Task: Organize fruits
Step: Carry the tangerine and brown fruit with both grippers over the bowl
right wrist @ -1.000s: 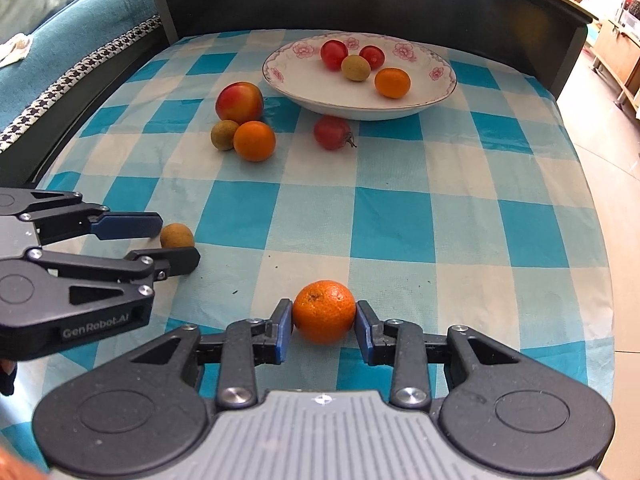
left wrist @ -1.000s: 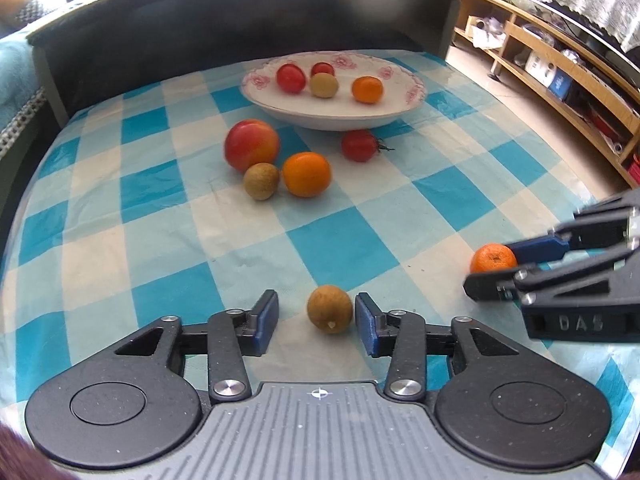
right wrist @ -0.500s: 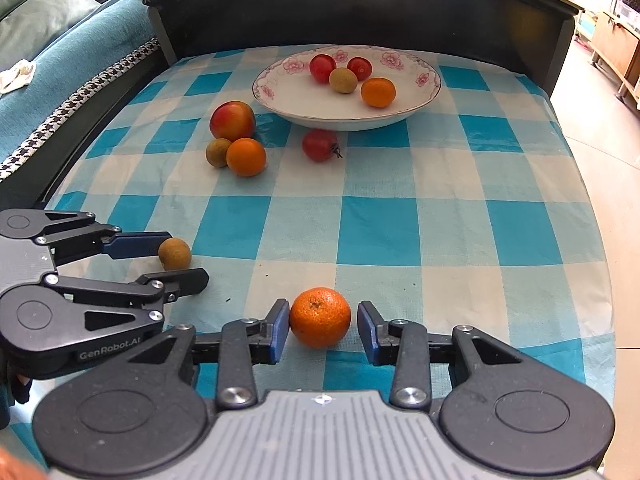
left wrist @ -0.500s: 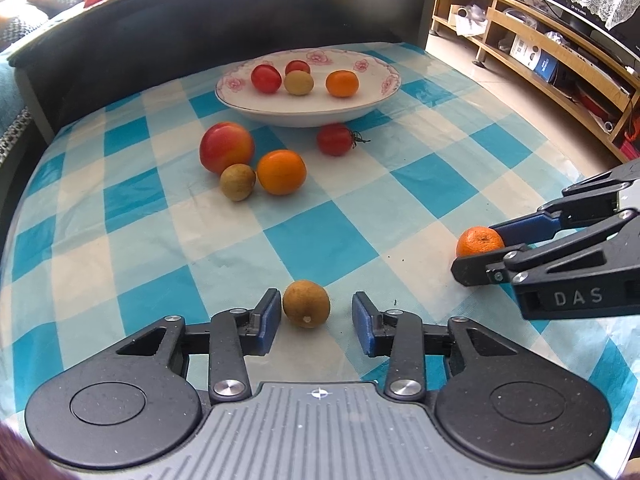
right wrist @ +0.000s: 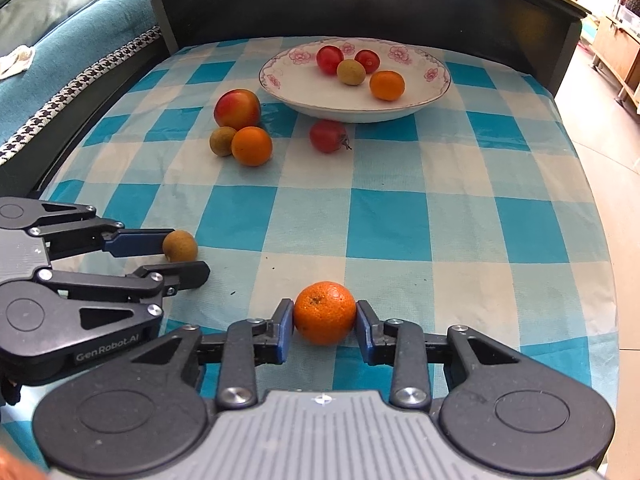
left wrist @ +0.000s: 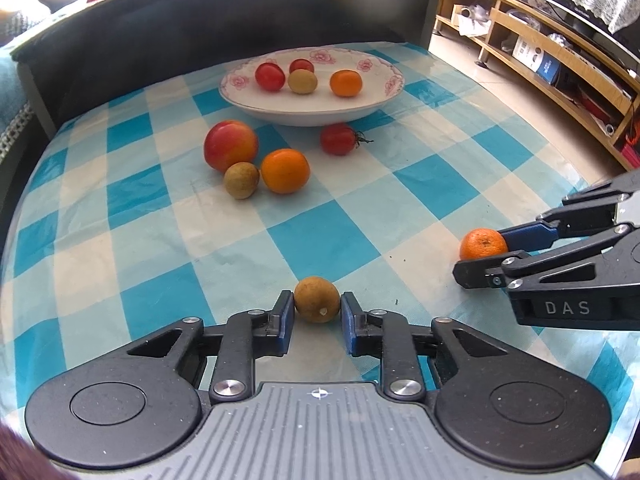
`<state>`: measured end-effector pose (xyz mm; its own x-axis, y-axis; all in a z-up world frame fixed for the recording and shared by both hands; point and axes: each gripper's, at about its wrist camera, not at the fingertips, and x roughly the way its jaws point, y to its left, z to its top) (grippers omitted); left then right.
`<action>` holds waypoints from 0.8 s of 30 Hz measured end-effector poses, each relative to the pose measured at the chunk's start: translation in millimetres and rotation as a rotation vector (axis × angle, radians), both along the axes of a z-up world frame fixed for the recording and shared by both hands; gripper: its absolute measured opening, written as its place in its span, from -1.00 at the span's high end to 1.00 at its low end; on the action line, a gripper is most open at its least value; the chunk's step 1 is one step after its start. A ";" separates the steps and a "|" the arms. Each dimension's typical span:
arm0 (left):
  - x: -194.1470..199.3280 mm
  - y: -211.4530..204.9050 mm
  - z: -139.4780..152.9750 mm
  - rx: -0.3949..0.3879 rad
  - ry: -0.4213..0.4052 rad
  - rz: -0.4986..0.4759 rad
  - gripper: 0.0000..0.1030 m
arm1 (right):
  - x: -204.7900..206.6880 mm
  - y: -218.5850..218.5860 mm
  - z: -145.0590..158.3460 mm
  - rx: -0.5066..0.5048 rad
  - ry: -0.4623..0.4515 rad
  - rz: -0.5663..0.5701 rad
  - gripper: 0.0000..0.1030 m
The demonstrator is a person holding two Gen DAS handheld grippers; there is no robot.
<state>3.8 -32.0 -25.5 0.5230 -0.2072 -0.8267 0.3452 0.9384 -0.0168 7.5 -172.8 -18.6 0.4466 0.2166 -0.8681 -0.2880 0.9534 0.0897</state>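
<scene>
My left gripper (left wrist: pixel 317 312) is shut on a small brown longan (left wrist: pixel 317 299) near the table's front; it also shows in the right wrist view (right wrist: pixel 180 245). My right gripper (right wrist: pixel 324 320) is shut on a small orange (right wrist: pixel 324 312), which also shows in the left wrist view (left wrist: pixel 483 243). A white flowered plate (left wrist: pixel 256 105) at the back holds two red tomatoes, a longan and an orange. In front of it lie an apple (left wrist: pixel 230 145), a longan (left wrist: pixel 241 180), an orange (left wrist: pixel 285 171) and a tomato (left wrist: pixel 338 139).
The table has a blue and white checked cloth (left wrist: pixel 420 176). A dark raised board (left wrist: pixel 200 28) runs along its back. A wooden shelf (left wrist: pixel 560 64) stands off to the right, and a sofa (right wrist: pixel 60 40) lies to the left.
Both grippers have closed: the left pads now touch the longan and the right pads now touch the orange. Both views have pulled back slightly from the plate.
</scene>
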 end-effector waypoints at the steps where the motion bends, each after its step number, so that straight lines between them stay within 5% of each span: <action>1: 0.3 0.9 1.1 -0.002 -0.001 0.004 0.38 | 0.6 -1.2 0.3 0.002 0.002 -0.007 0.33; 24: 41.1 -4.8 42.5 -0.129 -0.062 0.007 0.38 | 35.8 -11.4 35.1 0.118 -0.084 -0.101 0.33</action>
